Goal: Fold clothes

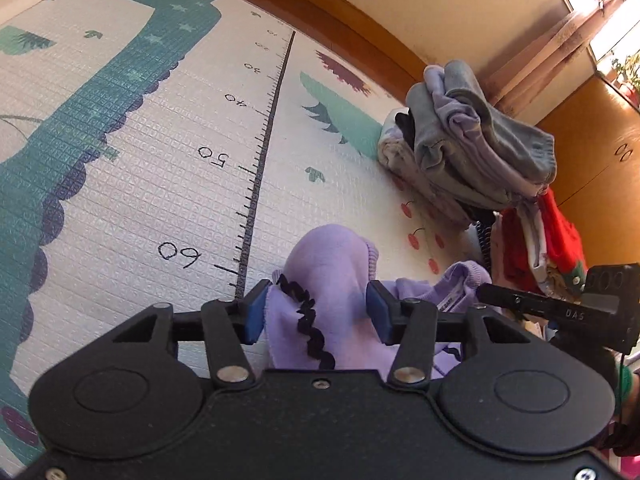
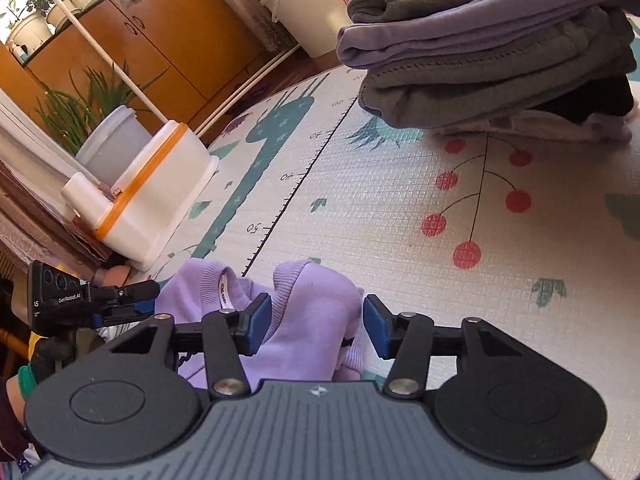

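A lilac sweater (image 1: 332,276) with black zigzag trim lies bunched on the play mat (image 1: 140,152). My left gripper (image 1: 316,312) is open, its blue pads on either side of a fold of the sweater. The sweater also shows in the right wrist view (image 2: 312,312), with its neck label visible. My right gripper (image 2: 316,324) is open too, its pads astride another fold of the same sweater. Each gripper shows at the edge of the other's view.
A stack of folded grey and lilac clothes (image 1: 472,140) sits on the mat ahead, also in the right wrist view (image 2: 500,48). Red and patterned clothes (image 1: 548,236) lie beside it. A white box with an orange band (image 2: 152,192), buckets and wooden cabinets border the mat.
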Motion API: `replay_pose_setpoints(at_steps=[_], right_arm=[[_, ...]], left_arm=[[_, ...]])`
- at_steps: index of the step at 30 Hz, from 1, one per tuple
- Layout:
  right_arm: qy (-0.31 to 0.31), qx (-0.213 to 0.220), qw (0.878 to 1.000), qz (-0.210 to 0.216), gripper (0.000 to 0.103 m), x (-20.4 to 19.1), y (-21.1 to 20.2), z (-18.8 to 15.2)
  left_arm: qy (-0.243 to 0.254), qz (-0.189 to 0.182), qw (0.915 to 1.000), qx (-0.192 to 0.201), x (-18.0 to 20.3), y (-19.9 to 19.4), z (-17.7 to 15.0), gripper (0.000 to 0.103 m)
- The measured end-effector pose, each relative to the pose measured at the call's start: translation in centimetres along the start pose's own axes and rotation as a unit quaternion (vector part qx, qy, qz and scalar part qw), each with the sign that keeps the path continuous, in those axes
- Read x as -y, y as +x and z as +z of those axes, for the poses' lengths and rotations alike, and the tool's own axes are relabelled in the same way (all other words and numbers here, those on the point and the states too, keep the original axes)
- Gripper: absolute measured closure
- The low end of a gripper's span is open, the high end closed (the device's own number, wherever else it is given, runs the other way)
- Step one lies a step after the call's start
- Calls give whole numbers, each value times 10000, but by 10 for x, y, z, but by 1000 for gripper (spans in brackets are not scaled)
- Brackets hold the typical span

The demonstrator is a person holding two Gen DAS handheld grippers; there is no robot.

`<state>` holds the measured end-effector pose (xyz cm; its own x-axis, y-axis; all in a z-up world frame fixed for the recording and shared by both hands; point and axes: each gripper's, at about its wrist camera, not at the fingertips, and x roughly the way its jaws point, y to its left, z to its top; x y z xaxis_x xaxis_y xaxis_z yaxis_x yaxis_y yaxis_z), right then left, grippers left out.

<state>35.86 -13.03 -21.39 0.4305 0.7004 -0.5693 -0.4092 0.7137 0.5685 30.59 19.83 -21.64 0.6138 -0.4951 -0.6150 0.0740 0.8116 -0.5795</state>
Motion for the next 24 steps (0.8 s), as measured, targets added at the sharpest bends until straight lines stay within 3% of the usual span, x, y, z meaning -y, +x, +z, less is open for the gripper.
replay_pose_setpoints(at_steps=[1, 3, 4, 6, 8, 9, 11, 12, 18, 19, 24], right_arm=[[-79, -5, 10000, -60, 61, -3, 3, 1], [118, -39, 9999, -4, 75, 1, 9, 1], [400, -10, 9991, 116, 77, 8, 10, 1], [1189, 154, 9917, 457, 78, 29, 10, -3], [1852, 261, 9797, 729, 79, 49, 11, -11], [1859, 230, 9802, 639, 79, 52, 13, -15], [1659, 72, 9854, 388, 78, 50, 20, -21], [1601, 43, 9865, 331, 76, 48, 20, -21], [1123, 223, 9929, 320, 55, 35, 2, -2], [1072, 273, 9935, 267, 51, 34, -2, 1], [347, 273, 9990, -100, 50, 14, -4, 1]], left_arm=[[80, 47, 10000, -19, 1, 5, 0, 78], [-471, -498, 9969, 389, -9, -4, -1, 83], [-800, -812, 9914, 635, -16, -9, -3, 84], [-1147, -983, 9838, 964, -24, -15, -12, 84], [-903, -617, 9914, 723, -21, -6, -17, 83], [-826, -365, 9942, 591, -22, -2, -18, 82], [-926, -312, 9933, 618, -27, -8, -19, 61], [-952, -303, 9920, 769, -29, -17, -19, 58], [-805, -191, 9897, 1166, -30, -53, -12, 57], [-699, -154, 9911, 1121, -26, -52, -9, 57], [-51, 143, 9979, 628, -1, -26, -1, 56]])
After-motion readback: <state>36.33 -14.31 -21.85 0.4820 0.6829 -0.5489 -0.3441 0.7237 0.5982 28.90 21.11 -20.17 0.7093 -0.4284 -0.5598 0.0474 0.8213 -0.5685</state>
